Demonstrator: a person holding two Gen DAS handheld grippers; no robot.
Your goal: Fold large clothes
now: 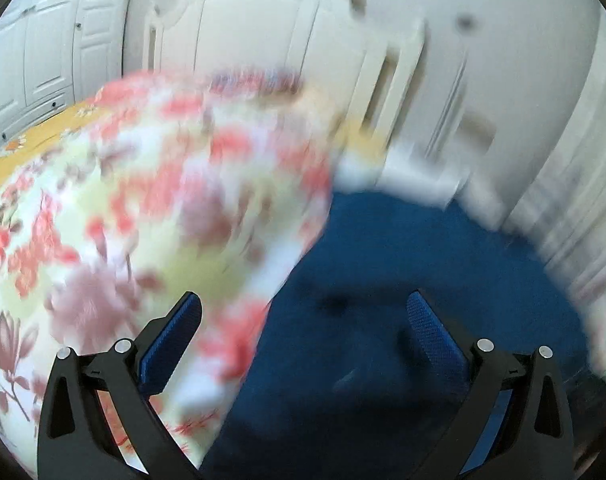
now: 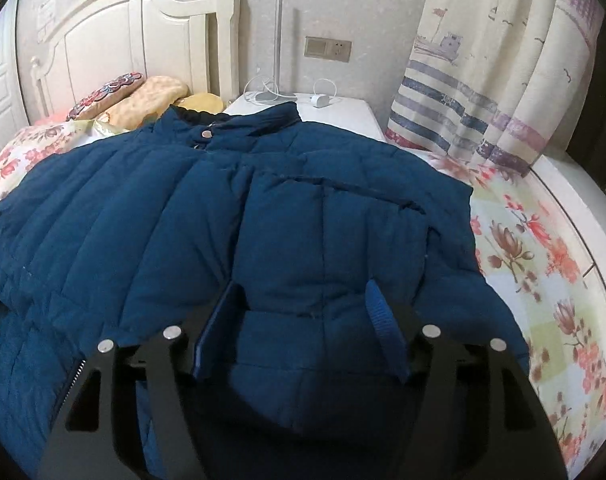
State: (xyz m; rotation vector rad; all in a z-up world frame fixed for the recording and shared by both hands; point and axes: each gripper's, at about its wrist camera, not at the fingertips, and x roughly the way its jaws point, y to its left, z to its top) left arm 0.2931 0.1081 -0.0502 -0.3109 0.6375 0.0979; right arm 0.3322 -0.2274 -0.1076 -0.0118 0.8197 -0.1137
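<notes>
A large dark blue quilted jacket [image 2: 143,208] lies spread on the bed, collar [image 2: 243,124] toward the headboard, with one sleeve [image 2: 335,208] folded across its front. My right gripper [image 2: 303,288] hovers low over that sleeve's lower end. Its jaws stand apart, a puffy fold of fabric rises between them, and the pads do not press it. The left wrist view is heavily blurred. There my left gripper [image 1: 303,300] is wide open and holds nothing, above the jacket [image 1: 383,248] where its edge meets the floral bed cover [image 1: 143,200].
The floral bed cover [image 2: 543,280] shows to the right of the jacket. Pillows [image 2: 143,96] lean at the white headboard [image 2: 103,40]. A white nightstand [image 2: 343,112] carries a lamp and charger. A striped curtain [image 2: 483,80] hangs at the right. White wardrobe doors [image 1: 43,60] stand beyond the bed.
</notes>
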